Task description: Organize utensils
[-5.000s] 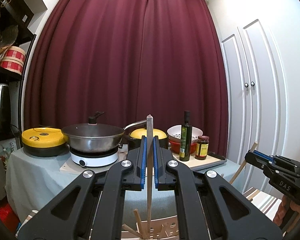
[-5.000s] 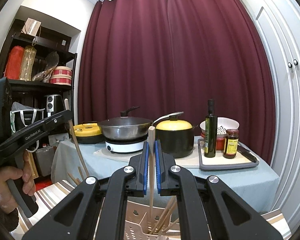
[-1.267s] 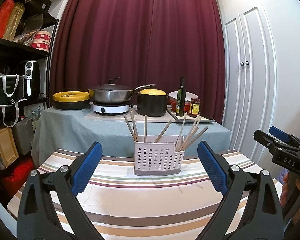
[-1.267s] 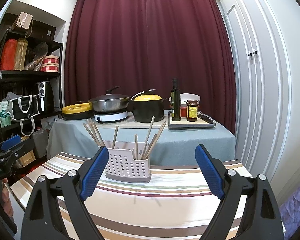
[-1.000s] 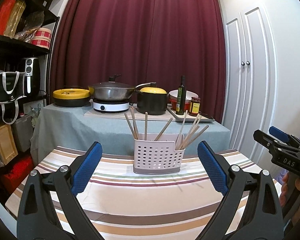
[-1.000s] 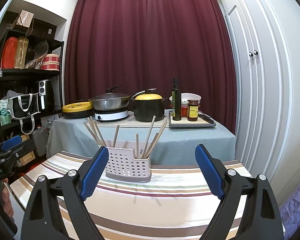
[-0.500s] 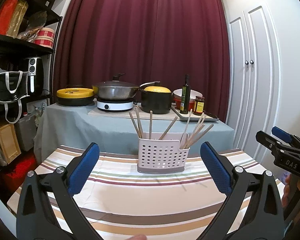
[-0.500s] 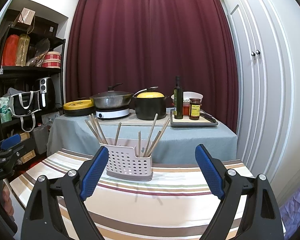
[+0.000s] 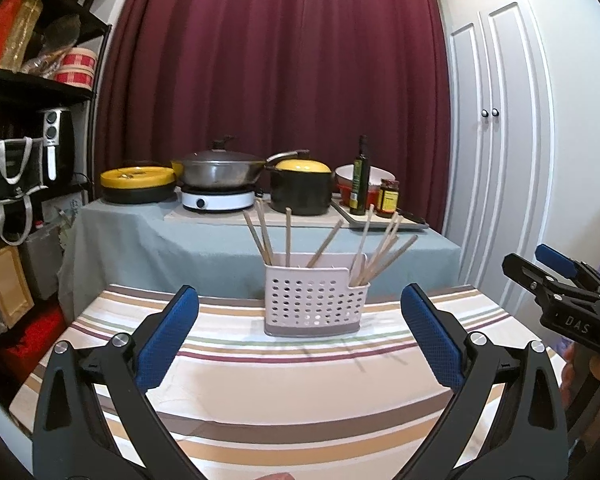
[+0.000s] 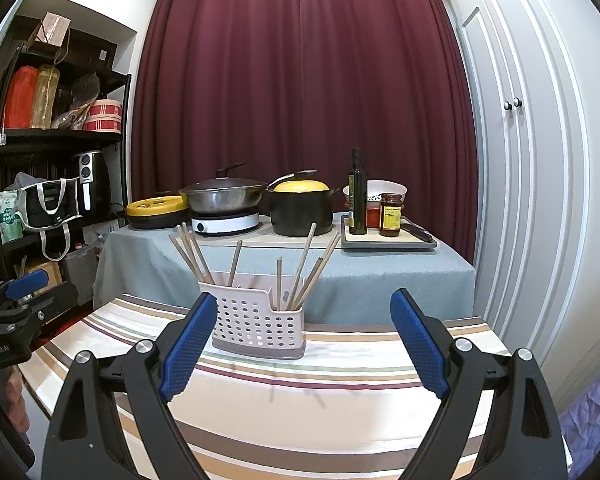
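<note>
A white perforated utensil holder (image 9: 315,298) (image 10: 258,326) stands on the striped tablecloth (image 9: 284,384) (image 10: 340,396), with several wooden chopsticks (image 9: 288,236) (image 10: 304,264) leaning upright in its compartments. My left gripper (image 9: 300,338) is open and empty, held back from the holder on its near side. My right gripper (image 10: 302,342) is also open and empty, with the holder seen just inside its left finger. In the left wrist view the right gripper's body (image 9: 564,300) shows at the right edge; in the right wrist view the left one (image 10: 10,312) shows at the left edge.
Behind the striped table stands a grey-covered counter (image 9: 140,236) with a wok on a hob (image 9: 220,170), a black pot with yellow lid (image 9: 302,184), an oil bottle (image 9: 359,178) and a jar (image 9: 388,198). Black shelving (image 10: 48,136) is left, white cupboard doors (image 10: 512,160) right.
Five seconds ago each gripper was shut on a chopstick above the holder. Both have let go, opened wide and drawn back; over the last second they shifted only slightly.
</note>
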Action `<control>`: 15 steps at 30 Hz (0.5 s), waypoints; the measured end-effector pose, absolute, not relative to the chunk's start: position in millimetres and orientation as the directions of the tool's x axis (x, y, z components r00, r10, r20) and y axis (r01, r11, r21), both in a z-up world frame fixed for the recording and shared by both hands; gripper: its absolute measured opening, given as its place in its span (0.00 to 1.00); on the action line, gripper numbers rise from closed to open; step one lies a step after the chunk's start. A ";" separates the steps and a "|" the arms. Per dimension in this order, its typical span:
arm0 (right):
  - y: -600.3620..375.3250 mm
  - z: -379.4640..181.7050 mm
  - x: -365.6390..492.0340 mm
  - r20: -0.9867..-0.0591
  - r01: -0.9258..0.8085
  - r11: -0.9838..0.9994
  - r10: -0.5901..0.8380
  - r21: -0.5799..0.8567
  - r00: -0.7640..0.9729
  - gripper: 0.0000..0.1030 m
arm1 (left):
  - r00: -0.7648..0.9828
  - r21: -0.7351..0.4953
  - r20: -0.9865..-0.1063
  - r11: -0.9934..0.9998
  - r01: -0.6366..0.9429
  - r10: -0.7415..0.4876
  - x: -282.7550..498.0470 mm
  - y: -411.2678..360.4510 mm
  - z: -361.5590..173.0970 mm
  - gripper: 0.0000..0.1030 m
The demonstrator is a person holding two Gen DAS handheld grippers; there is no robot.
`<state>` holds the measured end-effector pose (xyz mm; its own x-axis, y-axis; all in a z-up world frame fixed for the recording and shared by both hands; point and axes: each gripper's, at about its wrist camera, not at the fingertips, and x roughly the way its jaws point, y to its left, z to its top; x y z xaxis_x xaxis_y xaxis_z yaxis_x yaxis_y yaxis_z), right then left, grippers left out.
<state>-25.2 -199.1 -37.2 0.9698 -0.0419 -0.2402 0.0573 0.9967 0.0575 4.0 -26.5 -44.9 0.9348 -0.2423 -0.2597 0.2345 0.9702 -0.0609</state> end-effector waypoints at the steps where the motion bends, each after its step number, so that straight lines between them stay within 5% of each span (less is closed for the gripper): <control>1: -198.7 -37.6 -24.6 -0.242 0.058 0.997 -0.042 0.058 0.969 0.83 | 0.932 -0.066 -0.263 0.968 0.241 -0.250 4.8 -26.7 -45.5 0.96; 15: -197.1 -46.3 -16.3 -0.268 0.059 0.996 -0.041 0.060 0.962 0.83 | 0.943 -0.054 -0.261 0.979 0.198 -0.206 13.3 -27.5 -49.7 0.96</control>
<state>-16.3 -197.1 -46.3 0.9624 -0.0412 -0.2685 0.0593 0.9965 0.0597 13.3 -27.5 -49.7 0.9433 -0.2055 -0.2606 0.1982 0.9787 -0.0544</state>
